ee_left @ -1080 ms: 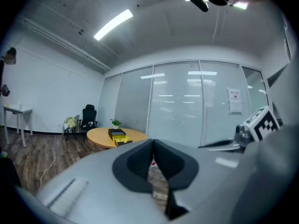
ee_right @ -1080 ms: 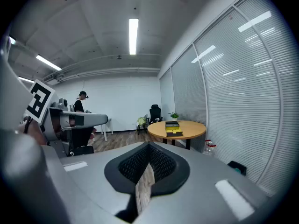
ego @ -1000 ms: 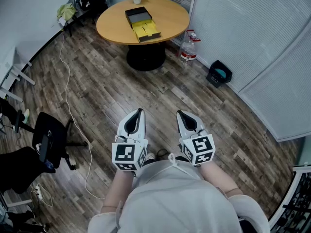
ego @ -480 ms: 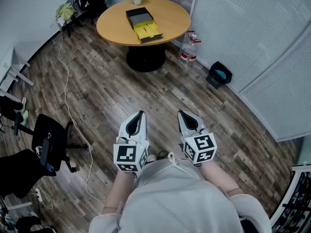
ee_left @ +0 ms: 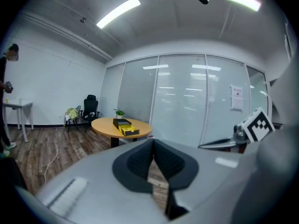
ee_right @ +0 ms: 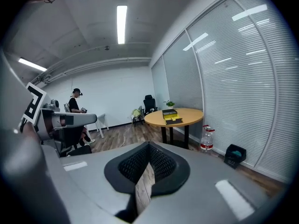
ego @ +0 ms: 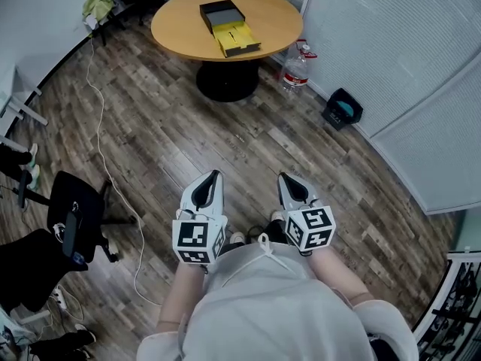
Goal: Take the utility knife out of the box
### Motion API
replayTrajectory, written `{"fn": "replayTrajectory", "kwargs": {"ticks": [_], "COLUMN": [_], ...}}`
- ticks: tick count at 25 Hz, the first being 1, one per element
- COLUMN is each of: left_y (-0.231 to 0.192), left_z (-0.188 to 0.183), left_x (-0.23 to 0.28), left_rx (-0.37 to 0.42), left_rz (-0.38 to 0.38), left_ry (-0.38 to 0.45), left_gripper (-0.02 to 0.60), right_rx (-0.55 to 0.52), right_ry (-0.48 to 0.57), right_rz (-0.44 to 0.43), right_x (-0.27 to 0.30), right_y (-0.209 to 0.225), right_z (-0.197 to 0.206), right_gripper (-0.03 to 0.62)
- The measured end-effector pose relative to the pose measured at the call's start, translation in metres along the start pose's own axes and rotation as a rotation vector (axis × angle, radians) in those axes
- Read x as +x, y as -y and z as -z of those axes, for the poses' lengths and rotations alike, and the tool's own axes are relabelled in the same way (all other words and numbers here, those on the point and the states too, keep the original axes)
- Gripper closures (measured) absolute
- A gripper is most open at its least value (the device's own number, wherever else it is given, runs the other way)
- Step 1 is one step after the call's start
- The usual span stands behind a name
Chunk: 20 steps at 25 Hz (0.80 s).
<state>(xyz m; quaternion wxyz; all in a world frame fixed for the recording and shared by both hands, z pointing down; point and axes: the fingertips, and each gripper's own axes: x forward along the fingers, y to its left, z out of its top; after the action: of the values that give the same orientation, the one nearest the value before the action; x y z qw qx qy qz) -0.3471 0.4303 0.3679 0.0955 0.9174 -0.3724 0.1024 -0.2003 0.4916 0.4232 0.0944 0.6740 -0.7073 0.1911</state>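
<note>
Both grippers ride low and close to the person's body, side by side and pointing ahead. This reads as a carrying pose, with the hands idle because the work spot is across the room. The left gripper (ego: 215,175) is clenched on nothing: its own view shows the pads meeting at the tip, with only floor behind them. The right gripper (ego: 281,177) looks the same, its pads touching at the tip and nothing held.

The box (ego: 229,27) lies open on the round tabletop (ego: 180,28), well apart from both grippers and at about 12 o'clock from them in the head view. Its black half sits toward the far edge. A yellow tray (ego: 239,40) lies at 5 o'clock of the black half, on the near side, which would suit a reach from where the person stands.

The knife is presumably in that tray; a thin dark mark shows there, but it is too small to tell. In the left gripper view the box lies at 11 o'clock of the jaws, and in the right gripper view at 1 o'clock. The approach likely comes first, and a gripper would have to open before any grasp.
</note>
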Motion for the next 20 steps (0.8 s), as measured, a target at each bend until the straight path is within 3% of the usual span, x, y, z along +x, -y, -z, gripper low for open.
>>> {"fn": "replayTrajectory", "kwargs": {"ticks": [9,20], "left_y": [-0.006,-0.004], "left_z": [0.002,-0.021], "left_x": [0.045,0.173], "left_rx": [0.011,-0.003], "left_rz": [-0.020,-0.119], "left_ry": [-0.025,-0.042], "left_gripper": [0.576,0.577], "right_rx": [0.013,0.003], "right_ry": [-0.018,-0.035], "right_rz": [-0.020,-0.114], "right_x": [0.040,0.128], "right_y": [0.030,0.133], "right_z": [0.000,-0.043], "right_gripper": [0.594,0.594]}}
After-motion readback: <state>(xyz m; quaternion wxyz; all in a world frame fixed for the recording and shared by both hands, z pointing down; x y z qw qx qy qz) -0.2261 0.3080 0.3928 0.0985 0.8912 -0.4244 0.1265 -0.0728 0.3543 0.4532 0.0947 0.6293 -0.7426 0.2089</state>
